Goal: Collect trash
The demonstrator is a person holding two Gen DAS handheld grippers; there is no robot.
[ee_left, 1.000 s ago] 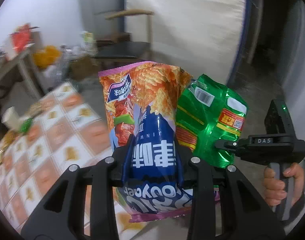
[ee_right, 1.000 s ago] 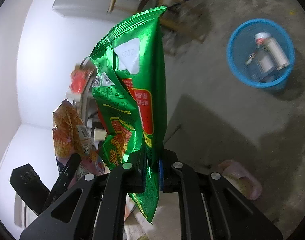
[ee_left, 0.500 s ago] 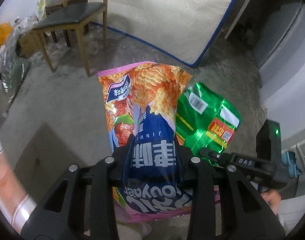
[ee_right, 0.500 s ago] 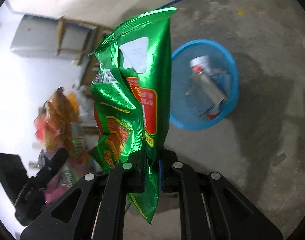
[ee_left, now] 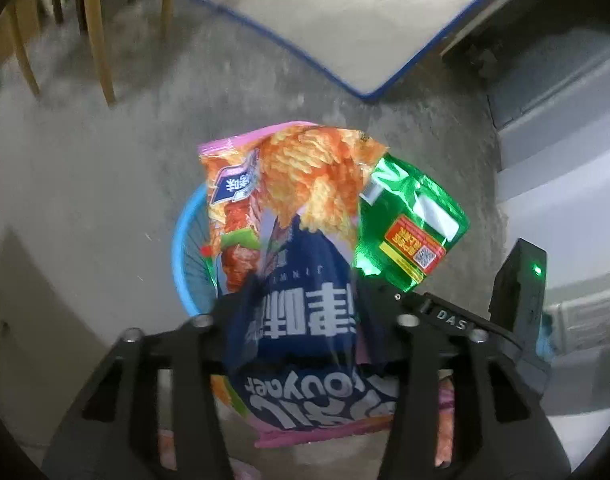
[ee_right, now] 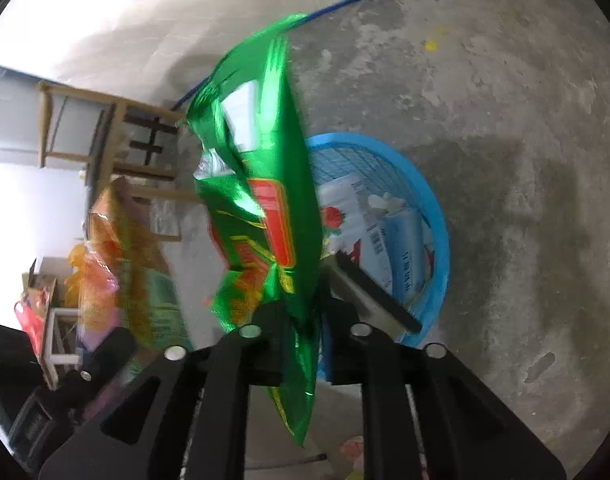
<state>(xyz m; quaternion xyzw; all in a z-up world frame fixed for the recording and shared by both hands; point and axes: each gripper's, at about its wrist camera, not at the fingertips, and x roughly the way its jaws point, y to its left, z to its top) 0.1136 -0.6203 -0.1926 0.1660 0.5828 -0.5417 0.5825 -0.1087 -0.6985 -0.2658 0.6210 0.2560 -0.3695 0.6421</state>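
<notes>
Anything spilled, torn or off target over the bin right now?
Nothing stands out. The orange chip bag and green snack bag sit between opening tongs, intact, above the blue basket, whose cartons stay inside. The concrete floor is only stained.

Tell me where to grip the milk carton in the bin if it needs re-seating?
Judging by its pose, grip the milk carton across its narrow sides, near the upper end, coming from above. It lies slanted against the blue bin wall, broad face up, leaving the top open.

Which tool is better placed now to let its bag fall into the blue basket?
Left, probably. Both tools' jaws are opening; the left tool holds its orange bag over the blue basket, while the right tool's green bag hangs beside it.
</notes>
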